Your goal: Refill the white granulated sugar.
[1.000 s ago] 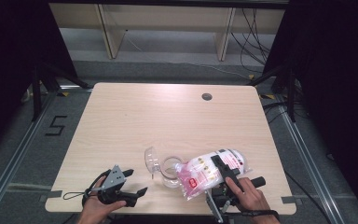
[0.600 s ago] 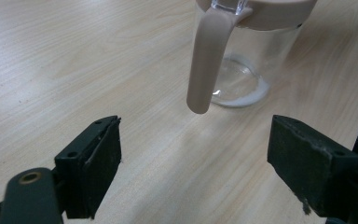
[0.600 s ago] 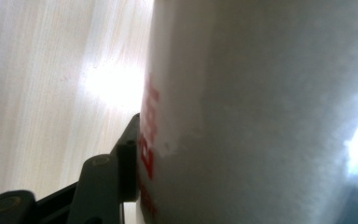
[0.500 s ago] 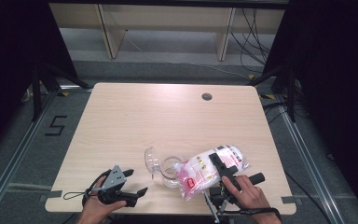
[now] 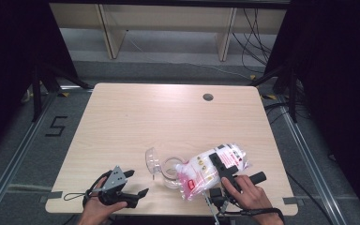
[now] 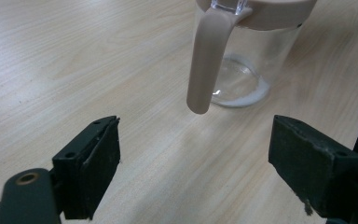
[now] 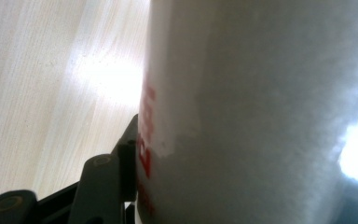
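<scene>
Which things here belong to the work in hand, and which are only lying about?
Part of the work:
- bag of white powder, clamped and tilted by the right gripper
- glass jug, lid flipped open
- left gripper, open, pointing at the jug

Lying about:
- cables on the floor beyond the table

Bright overhead glare on table [image 5: 168, 117]; right gripper view blurred.

bag [image 5: 209, 170]: white, red print | jug [image 6: 242, 56]: clear, beige handle | table [image 5: 168, 117]: light wood grain
</scene>
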The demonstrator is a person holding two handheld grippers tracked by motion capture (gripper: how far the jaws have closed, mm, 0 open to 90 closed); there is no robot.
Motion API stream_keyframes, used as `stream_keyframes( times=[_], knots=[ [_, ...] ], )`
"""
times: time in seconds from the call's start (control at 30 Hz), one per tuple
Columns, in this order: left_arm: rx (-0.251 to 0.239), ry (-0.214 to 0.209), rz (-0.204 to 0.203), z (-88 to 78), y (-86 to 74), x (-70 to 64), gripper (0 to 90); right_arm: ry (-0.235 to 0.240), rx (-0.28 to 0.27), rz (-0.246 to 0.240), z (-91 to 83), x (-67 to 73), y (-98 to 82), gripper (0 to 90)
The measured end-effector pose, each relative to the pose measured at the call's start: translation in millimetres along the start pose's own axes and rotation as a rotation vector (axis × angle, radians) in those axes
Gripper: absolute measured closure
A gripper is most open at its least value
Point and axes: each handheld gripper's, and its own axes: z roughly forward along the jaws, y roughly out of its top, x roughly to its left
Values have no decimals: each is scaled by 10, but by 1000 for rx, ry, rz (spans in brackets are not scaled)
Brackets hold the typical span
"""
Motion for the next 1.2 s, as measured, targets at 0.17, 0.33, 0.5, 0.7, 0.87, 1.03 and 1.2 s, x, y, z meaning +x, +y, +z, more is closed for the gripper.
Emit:
stream_keyframes(
  times=[0.17, 0.33, 0.5, 0.7, 0.87, 1.03, 1.2],
  knots=[
    [-26, -9, -25, 11, -2, -19, 164, -1, 4, -16, -10, -24, 12, 482],
    [-22, -8, -19, 6, -1, -15, 164, -7, -7, -16, 0, -17, 6, 485],
    [-26, -8, -24, 10, -2, -18, 164, 1, -6, -23, 5, -13, -2, 487],
    [-26, -8, -25, 11, -2, -21, 163, -5, -11, -42, 3, -29, -7, 489],
    [-24, -7, -21, 11, -3, -14, 164, -14, -14, -59, -5, -48, -7, 490],
    [-23, -8, -17, 8, -1, -14, 164, -13, 7, -29, -20, -26, -22, 491],
    [-24, -8, -19, 8, -2, -16, 162, -26, 0, -40, -14, -40, -32, 492]
  ],
)
